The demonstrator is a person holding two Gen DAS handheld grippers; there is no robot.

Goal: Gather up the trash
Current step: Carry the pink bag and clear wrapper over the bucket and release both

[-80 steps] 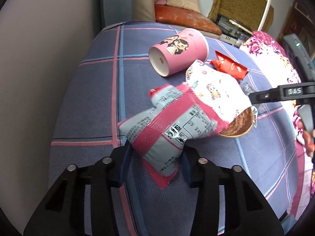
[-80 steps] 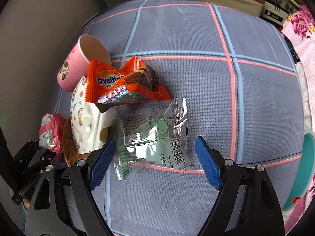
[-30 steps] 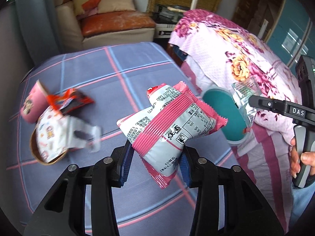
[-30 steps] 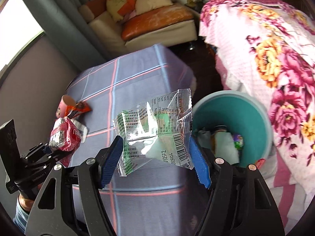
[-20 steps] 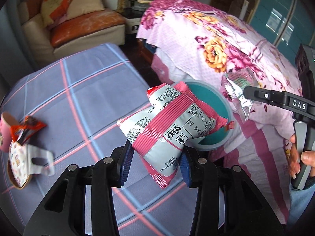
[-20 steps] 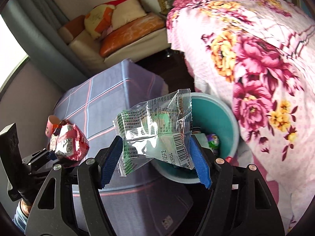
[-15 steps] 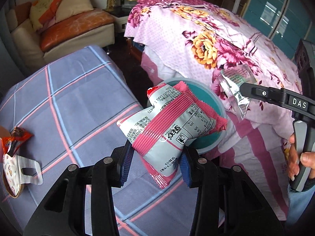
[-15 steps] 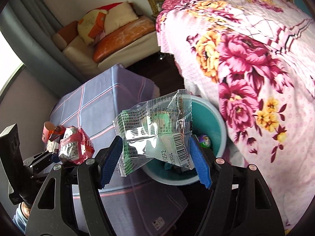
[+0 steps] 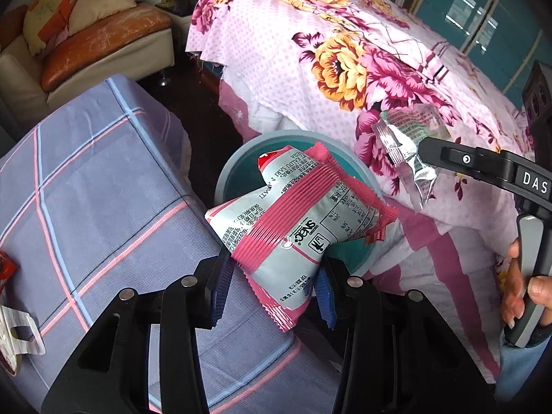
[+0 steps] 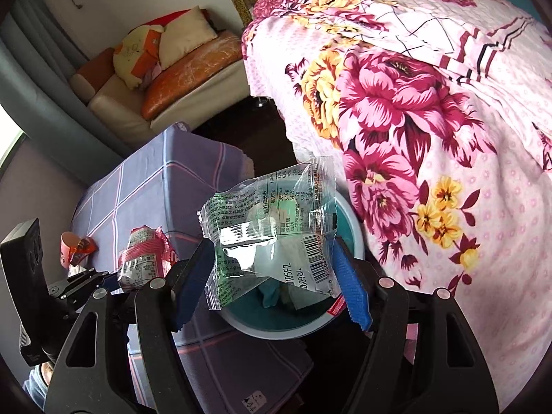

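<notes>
My left gripper [image 9: 272, 286] is shut on a pink and silver snack bag [image 9: 293, 220], which hangs over the near rim of a teal bin [image 9: 227, 172]. The right gripper [image 10: 272, 283] is shut on a clear green and silver wrapper [image 10: 269, 227], held above the same teal bin [image 10: 355, 238], where some trash lies inside. In the left wrist view the right gripper [image 9: 419, 153] shows at the right with the silver wrapper [image 9: 407, 145]. The right wrist view shows the left gripper [image 10: 117, 276] with the pink bag [image 10: 143, 255] at the lower left.
A blue plaid table [image 9: 96, 186] lies left of the bin, with a pink cup [image 10: 67, 245] and other wrappers at its far side. A bed with a pink flowered cover [image 9: 345, 55] borders the bin on the right. A sofa with cushions [image 10: 165, 62] stands behind.
Both grippers have carried their wrappers from the table over to the teal bin; the table's trash pile slid off to the left of view. Both grips are unchanged.
</notes>
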